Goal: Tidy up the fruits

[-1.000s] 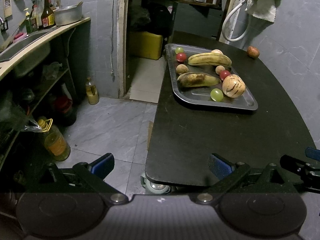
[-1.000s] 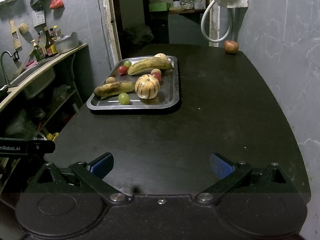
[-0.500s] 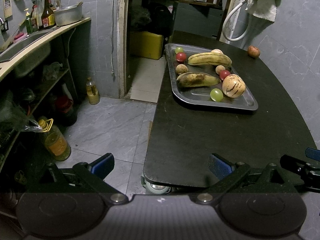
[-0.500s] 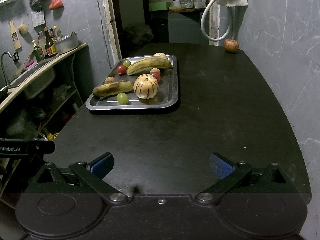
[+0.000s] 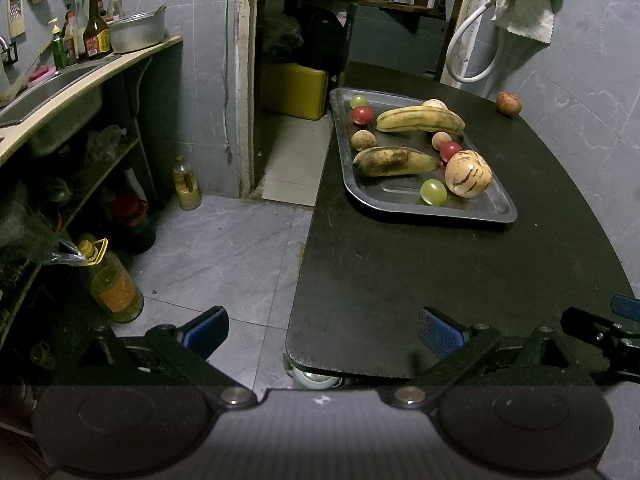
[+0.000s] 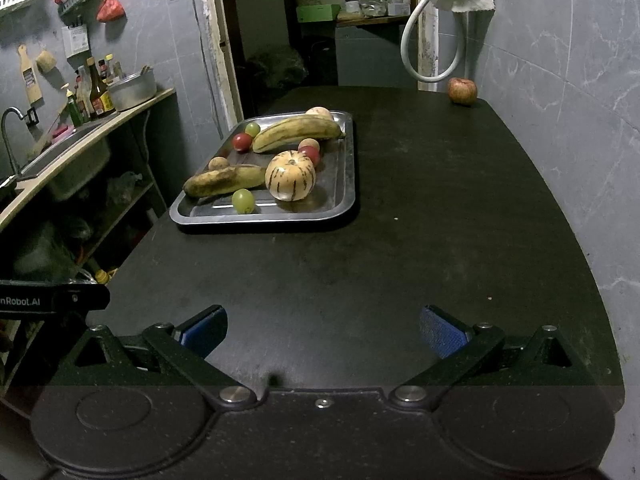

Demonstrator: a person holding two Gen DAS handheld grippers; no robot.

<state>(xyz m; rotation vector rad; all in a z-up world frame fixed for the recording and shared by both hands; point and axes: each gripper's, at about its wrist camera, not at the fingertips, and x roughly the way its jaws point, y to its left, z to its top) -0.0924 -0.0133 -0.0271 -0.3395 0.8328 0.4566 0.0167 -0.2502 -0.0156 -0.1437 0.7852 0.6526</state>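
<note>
Both tools wide, holding nothing: left tool (image 5: 322,330), right tool (image 6: 323,330). Apple (image 6: 462,90) (lone, near table (image 6: 420,240) edge) could roll off if bumped.

Metal pot (image 5: 138,32) and sauce bottles (image 5: 95,28) on counter; white hose (image 6: 430,46) hanging on wall.
</note>
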